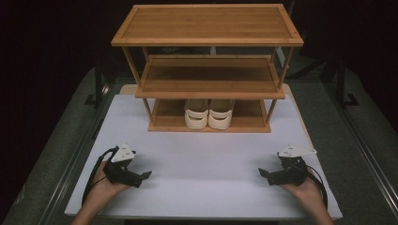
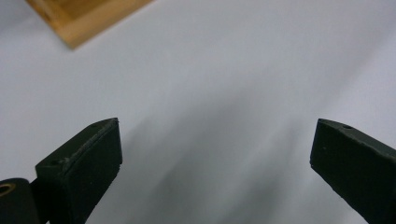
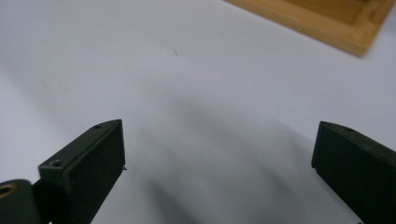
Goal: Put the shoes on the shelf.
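Left gripper [image 1: 145,175] low over the white flat desk [image 1: 202,154], near its front left corner, held in a hand [image 1: 105,190], jaws spread wide apart and holding nothing. Right gripper [image 1: 263,172] low over the same desk near the front right corner, held in the other hand [image 1: 307,190], jaws also spread wide and holding nothing. Both pointing inward toward each other, well apart, with bare white desk between. Grey three-cornered plate on top of each. Black cable looping back past each wrist. At the far side of the desk, a brown wooden rack with three shelves [image 1: 209,75], standing upright. On its bottom shelf, a pair of cream-white sandals [image 1: 209,114], side by side and touching, toes facing the front. Top and middle shelves bare wood. Sandals well apart from both grippers. In the left gripper view, two black jaws open wide over the white desk, a corner of the wooden rack at the top left. In the right gripper view, two black jaws open wide too, an edge of the wooden rack at the top right.
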Demonstrator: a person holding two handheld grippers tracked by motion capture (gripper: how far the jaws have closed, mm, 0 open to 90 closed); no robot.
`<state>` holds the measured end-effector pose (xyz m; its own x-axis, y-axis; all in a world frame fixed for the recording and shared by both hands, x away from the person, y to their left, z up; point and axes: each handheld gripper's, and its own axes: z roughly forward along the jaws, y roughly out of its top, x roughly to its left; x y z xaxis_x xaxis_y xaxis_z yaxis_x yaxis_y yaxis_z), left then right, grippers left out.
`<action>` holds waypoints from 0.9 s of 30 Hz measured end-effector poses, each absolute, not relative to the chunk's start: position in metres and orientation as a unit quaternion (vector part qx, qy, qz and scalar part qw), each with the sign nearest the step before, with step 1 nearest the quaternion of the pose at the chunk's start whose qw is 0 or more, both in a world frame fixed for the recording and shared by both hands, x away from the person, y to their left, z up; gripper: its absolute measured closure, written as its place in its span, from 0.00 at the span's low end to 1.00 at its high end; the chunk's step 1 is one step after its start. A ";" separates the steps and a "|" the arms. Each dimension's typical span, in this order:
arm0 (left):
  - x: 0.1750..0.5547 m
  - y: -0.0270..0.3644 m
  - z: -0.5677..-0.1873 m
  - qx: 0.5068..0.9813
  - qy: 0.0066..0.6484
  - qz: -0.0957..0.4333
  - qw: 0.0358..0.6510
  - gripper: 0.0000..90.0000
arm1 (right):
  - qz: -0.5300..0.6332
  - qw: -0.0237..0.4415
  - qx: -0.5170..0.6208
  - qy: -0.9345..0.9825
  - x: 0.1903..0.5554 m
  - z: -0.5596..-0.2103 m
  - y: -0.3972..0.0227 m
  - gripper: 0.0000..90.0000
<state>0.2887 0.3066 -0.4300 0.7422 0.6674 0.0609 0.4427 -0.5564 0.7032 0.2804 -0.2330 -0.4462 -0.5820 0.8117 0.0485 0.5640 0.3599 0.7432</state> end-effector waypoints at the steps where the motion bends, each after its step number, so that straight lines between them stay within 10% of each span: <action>1: 0.286 0.310 -0.432 0.866 0.323 0.163 0.344 0.02 | 0.369 0.168 0.428 0.807 0.279 -0.447 -0.235 0.03; 27: 0.272 0.339 -0.451 0.858 0.353 0.149 0.342 0.02 | 0.334 0.170 0.449 0.811 0.269 -0.459 -0.246 0.02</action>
<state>0.2724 0.3386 -0.4506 0.7062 0.7078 0.0142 0.5037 -0.5164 0.6925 0.2689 -0.2459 -0.4587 -0.5389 0.8420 0.0243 0.6156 0.3739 0.6938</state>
